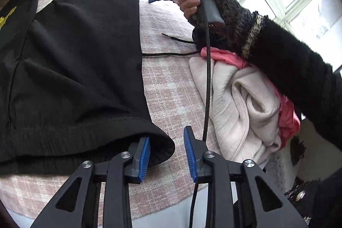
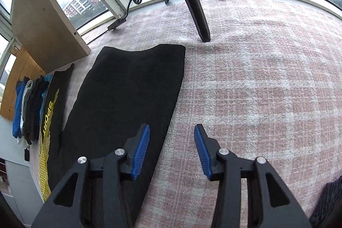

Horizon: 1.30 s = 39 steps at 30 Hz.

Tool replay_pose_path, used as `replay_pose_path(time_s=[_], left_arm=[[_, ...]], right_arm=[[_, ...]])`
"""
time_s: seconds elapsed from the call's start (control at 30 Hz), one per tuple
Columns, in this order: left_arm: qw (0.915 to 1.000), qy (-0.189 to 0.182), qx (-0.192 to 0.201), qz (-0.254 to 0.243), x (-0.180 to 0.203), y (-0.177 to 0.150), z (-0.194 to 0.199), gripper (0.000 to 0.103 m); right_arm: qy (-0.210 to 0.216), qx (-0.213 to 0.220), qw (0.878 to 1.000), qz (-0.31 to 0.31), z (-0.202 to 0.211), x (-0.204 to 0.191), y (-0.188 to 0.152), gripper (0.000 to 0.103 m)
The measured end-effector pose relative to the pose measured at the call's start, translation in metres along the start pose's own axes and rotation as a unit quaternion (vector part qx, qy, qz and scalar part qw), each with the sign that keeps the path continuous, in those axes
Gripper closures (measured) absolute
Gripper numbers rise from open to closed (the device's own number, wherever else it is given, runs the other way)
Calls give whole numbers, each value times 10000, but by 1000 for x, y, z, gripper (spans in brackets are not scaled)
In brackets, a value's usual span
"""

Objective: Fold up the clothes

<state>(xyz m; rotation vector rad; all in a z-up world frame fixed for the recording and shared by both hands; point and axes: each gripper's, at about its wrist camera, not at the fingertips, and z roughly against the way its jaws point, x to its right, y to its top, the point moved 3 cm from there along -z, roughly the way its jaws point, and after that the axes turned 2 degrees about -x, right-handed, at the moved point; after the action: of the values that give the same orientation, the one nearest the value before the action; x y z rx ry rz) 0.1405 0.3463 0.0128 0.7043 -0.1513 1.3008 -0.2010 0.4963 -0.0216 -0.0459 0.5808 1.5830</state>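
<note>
My left gripper (image 1: 167,153) gapes at the black garment's (image 1: 74,57) near corner; right gripper (image 2: 171,152) spread, empty, farther along its length.

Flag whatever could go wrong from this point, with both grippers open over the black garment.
1. The left gripper is open at the ribbed hem of the black garment; closing now might pinch only the top layer and skew the fold.
2. The black cable hangs right beside its fingers and could get pinched or snag.
3. The unfolded pile sits close by; a sweeping fold may drag it.
</note>
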Motion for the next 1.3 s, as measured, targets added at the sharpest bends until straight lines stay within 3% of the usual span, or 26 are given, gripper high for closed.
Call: replay_pose_path(time_s=[0.03,0.1,0.23,0.27,0.3,0.33,0.37,0.57,0.7,0.77,0.9,1.07,1.3], left_arm=[[10000,-10,32,31,-1,-1,2,94],[9999,-30,97,92,-3,-4,6,95],[9995,-69,227,216,-7,-10,13,99],[9993,-84,260,245,-7,-12,16,99],[9991,-150,293,261,-7,-12,20,100],[9988,-217,327,277,-6,-11,25,100],[9985,-283,360,293,-5,-11,29,100],[9958,-750,529,-25,20,-4,54,100],[9949,-862,446,279,10,-7,46,100],[9936,-927,476,434,6,-6,47,100],[9918,-905,739,507,1,-5,66,100],[9827,-837,1254,1079,-35,-12,106,100],[9608,-358,1991,1895,-113,-47,166,100]], right_arm=[[66,8,10000,-39,-2,0,2,56],[126,44,9999,-51,-5,-2,6,50],[44,200,9997,127,-13,-13,18,49],[79,260,9995,146,-16,-16,20,54],[118,244,9995,160,-20,-20,21,81],[158,198,9995,172,-25,-23,22,98],[142,259,9994,179,-22,-25,23,100],[-127,846,9960,245,22,-23,27,101],[-344,1219,9914,314,60,-12,31,101],[-523,1124,9918,310,51,-10,32,101],[-471,984,9940,129,39,-12,31,101],[-308,1312,9887,659,54,-77,42,101],[31,1501,9745,1667,47,-229,62,101]])
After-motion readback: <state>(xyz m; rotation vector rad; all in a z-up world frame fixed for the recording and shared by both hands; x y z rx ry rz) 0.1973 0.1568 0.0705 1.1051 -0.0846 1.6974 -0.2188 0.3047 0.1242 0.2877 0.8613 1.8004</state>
